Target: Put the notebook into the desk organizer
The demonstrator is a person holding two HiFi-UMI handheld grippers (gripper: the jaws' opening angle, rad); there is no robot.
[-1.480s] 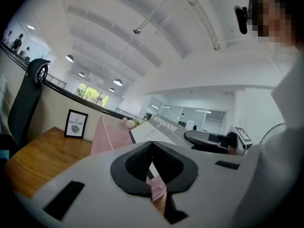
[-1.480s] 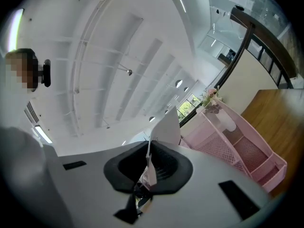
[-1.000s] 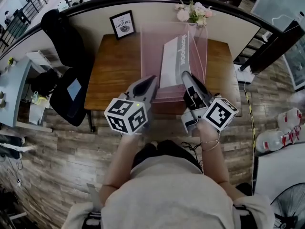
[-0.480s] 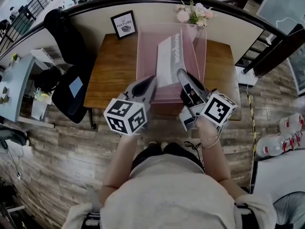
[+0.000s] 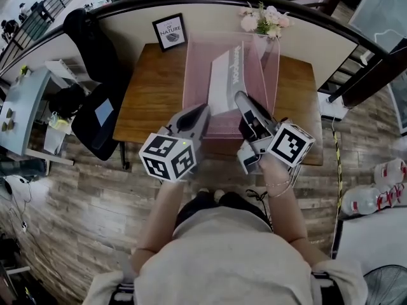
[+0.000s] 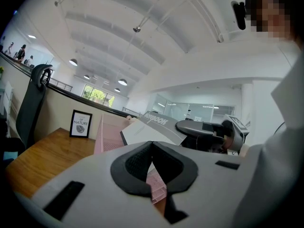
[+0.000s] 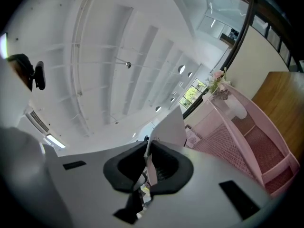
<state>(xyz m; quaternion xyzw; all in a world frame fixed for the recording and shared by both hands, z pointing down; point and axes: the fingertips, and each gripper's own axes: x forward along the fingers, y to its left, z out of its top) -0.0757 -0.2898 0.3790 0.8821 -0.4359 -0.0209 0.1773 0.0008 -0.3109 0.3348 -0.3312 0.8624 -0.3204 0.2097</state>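
A grey and white notebook (image 5: 224, 81) stands tilted on edge inside the pink mesh desk organizer (image 5: 191, 75) on the wooden table. My right gripper (image 5: 241, 98) grips its near edge. The jaws are opening, with the thin cover still pinched between them in the right gripper view (image 7: 147, 144). There the notebook (image 7: 171, 125) rises beyond the jaws, and the organizer (image 7: 247, 127) lies at the right. My left gripper (image 5: 203, 108) hovers shut and empty at the organizer's front left. In the left gripper view (image 6: 152, 146) the notebook (image 6: 152, 127) and the organizer (image 6: 107, 132) lie just ahead.
A framed "NATURE" picture (image 5: 172, 32) and a vase of flowers (image 5: 262, 19) stand at the table's back edge against a curved partition. A black chair (image 5: 95, 107) sits left of the table (image 5: 152, 94). Wooden floor lies below me.
The right gripper and the notebook have shifted slightly left and forward over the organizer. The left gripper has barely moved.
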